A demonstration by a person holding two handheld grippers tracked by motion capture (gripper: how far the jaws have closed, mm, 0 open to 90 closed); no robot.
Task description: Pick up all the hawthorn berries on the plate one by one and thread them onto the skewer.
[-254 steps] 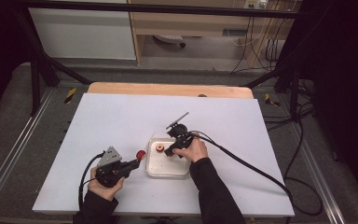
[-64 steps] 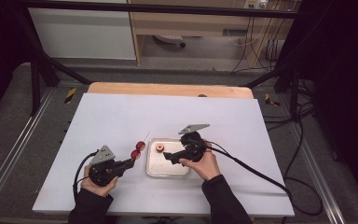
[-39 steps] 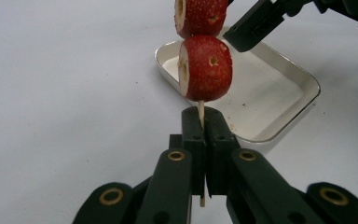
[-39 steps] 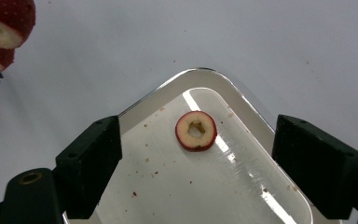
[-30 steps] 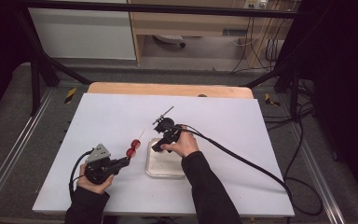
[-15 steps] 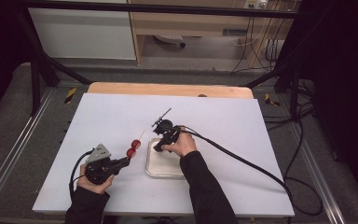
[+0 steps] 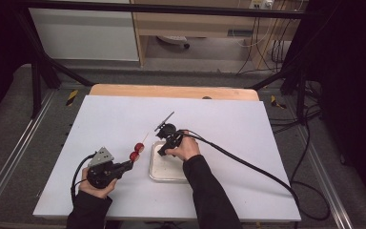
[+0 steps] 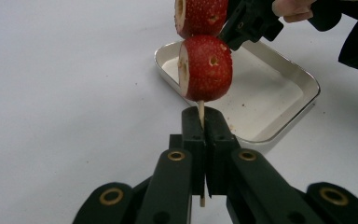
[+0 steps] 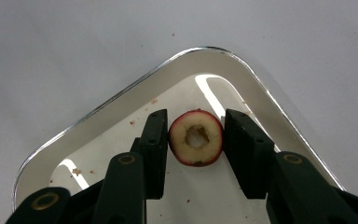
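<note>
- The right gripper reaches down into the metal tray, and the cored fruit slice lies on the tray floor directly between its two fingers.
- The right gripper's jaws have just been closing around the slice; the left pad sits at the slice's rim and the right pad is just beside it, and I cannot tell whether they press on it yet.
- The slice is a round ring lying flat: dark red skin around the edge, pale cream flesh and a hole through the middle.
- In the high view the right gripper is at the tray's far left corner, on the white table.
- The left gripper has its fingers clamped tightly together on a thin wooden skewer, which runs up between the pads.
- Two red fruit pieces are threaded on the skewer above the fingers, the lower one just above the fingertips and the upper one touching it.
- These pieces are glossy red with pale speckles, a flat cut face on one side and a small hole in the skin.
- In the high view the left gripper is well left of the tray, with the skewered pieces slanting up towards the right gripper.
</note>
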